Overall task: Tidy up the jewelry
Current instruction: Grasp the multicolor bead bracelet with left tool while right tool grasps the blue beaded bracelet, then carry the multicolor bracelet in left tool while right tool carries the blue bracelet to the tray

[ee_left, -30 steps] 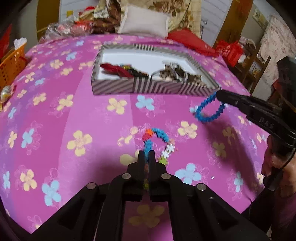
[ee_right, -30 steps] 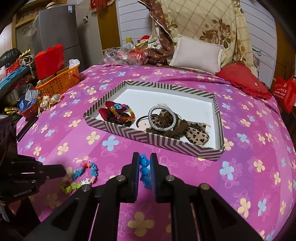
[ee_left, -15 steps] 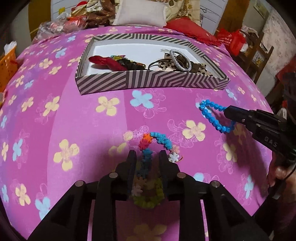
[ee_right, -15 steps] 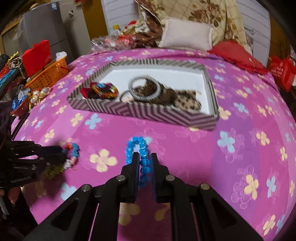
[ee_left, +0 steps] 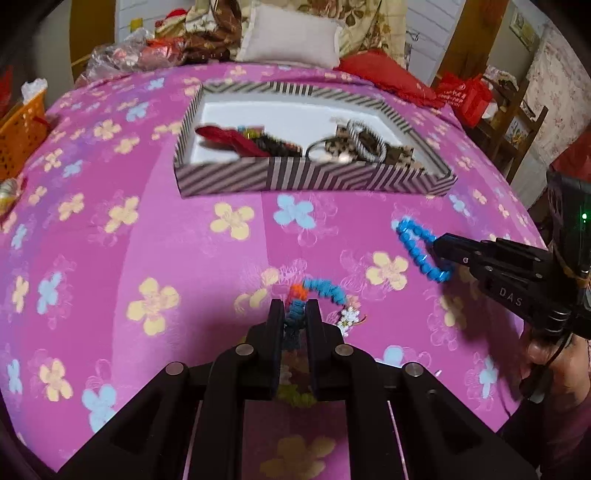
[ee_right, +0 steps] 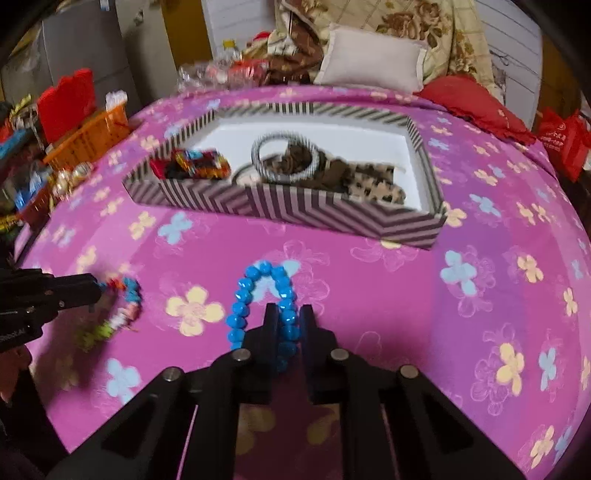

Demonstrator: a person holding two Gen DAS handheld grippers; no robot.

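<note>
On the bed (ee_left: 155, 236), the left gripper (ee_left: 294, 314) is closing on a multicoloured bracelet (ee_left: 325, 290) while the right gripper (ee_right: 285, 317) pinches blue beads (ee_right: 258, 280); thin grips could slip before the box (ee_right: 280, 199).

A bed (ee_left: 155, 236) with a pink flowered cover fills the room's middle. At its far edge lie a white pillow (ee_right: 373, 59), a red cushion (ee_right: 476, 107) and a heaped floral quilt (ee_right: 424, 22), against a white panelled wall (ee_right: 236, 22). Off the left edge stand a grey fridge (ee_right: 81, 48) and an orange basket (ee_right: 92, 136). Off the right edge are a wooden chair (ee_left: 517, 122) and a red bag (ee_left: 469, 96).
</note>
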